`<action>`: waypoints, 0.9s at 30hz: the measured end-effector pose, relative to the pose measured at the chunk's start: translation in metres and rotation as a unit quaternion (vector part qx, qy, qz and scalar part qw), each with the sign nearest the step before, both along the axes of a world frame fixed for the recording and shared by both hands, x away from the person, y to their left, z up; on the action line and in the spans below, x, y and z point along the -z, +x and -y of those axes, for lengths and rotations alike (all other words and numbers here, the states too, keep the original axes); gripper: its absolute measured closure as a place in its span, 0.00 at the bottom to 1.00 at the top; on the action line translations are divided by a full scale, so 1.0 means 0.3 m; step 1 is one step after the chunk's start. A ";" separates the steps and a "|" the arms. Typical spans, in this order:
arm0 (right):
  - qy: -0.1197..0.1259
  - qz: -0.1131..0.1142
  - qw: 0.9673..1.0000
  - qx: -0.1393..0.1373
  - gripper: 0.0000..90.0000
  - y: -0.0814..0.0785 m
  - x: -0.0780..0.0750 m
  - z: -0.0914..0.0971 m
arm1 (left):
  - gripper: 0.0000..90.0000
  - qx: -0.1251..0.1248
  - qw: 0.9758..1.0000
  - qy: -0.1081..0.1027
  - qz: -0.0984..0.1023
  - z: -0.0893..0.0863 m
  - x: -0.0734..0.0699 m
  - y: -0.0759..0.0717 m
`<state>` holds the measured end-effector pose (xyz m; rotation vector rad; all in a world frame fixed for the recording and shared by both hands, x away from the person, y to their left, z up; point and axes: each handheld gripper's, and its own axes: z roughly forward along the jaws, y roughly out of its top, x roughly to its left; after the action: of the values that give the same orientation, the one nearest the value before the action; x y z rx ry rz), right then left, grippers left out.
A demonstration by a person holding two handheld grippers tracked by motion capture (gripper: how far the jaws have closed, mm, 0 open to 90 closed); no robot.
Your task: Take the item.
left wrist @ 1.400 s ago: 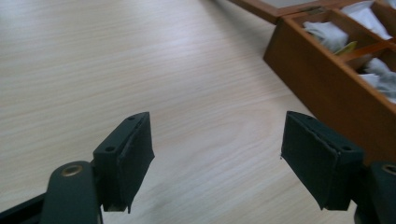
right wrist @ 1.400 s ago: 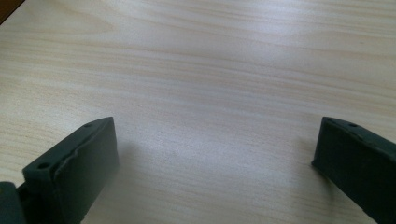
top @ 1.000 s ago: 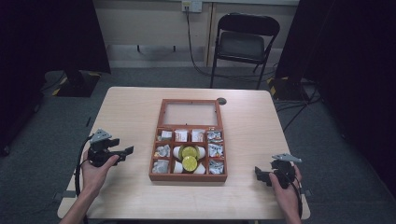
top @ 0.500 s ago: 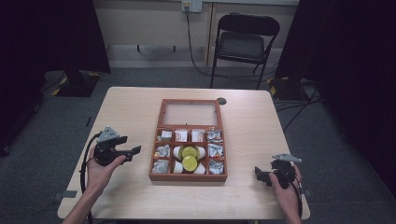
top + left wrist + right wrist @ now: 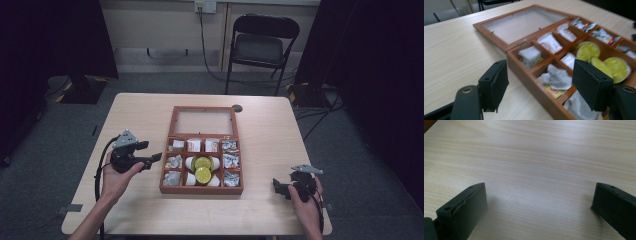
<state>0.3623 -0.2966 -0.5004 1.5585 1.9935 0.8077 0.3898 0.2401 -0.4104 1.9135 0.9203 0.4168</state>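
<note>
- Wooden tea box (image 5: 202, 150) is sitting open mid-desk, just right of the left gripper (image 5: 155, 159).
- Its empty jaws have just been narrowing.
- Right gripper (image 5: 276, 186) is gaping wide, well apart.

Studio-like lab — black curtains (image 5: 60, 35), folding chair (image 5: 260, 45)

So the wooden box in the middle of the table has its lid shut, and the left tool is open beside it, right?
Not quite: the wooden box has its lid open, laid flat behind the compartments, as the high view shows. The left tool is indeed open beside it.
</note>
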 end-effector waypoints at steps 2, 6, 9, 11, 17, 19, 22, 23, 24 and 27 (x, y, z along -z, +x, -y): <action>0.000 0.000 1.000 0.000 0.00 0.000 0.000 0.000 | 0.32 0.002 1.000 -0.003 0.002 0.008 -0.003 0.002; 0.000 0.000 1.000 0.000 0.00 0.000 0.000 0.000 | 0.31 0.016 1.000 0.003 0.001 0.048 -0.019 0.010; 0.000 0.000 1.000 0.000 0.00 0.000 0.000 0.000 | 0.31 0.027 1.000 0.005 0.000 0.078 -0.030 0.017; 0.000 0.000 1.000 0.000 0.00 0.000 0.000 0.000 | 0.31 0.033 0.999 0.013 0.001 0.100 -0.034 0.023; 0.000 0.000 1.000 0.000 0.00 0.000 0.000 0.000 | 0.31 0.056 0.998 0.005 -0.001 0.166 -0.035 0.037; 0.000 0.000 1.000 0.000 0.00 0.000 0.000 0.000 | 0.31 0.061 0.998 0.004 -0.006 0.182 -0.031 0.044; 0.000 0.000 1.000 0.000 0.00 0.000 0.000 0.000 | 0.31 0.071 0.997 0.001 -0.014 0.204 -0.027 0.055; 0.000 0.000 1.000 0.000 0.00 0.000 0.000 0.000 | 0.31 0.074 0.997 0.002 -0.015 0.210 -0.028 0.057; 0.000 0.000 1.000 0.000 0.00 0.000 0.000 0.000 | 0.31 0.075 0.997 0.006 -0.014 0.220 -0.030 0.058; 0.000 0.000 1.000 0.000 0.00 0.000 0.000 0.000 | 0.31 0.088 0.996 0.003 -0.018 0.251 -0.047 0.060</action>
<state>0.3623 -0.2966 -0.5004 1.5589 1.9930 0.8078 0.4077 0.1648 -0.3963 1.9937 0.7666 0.2823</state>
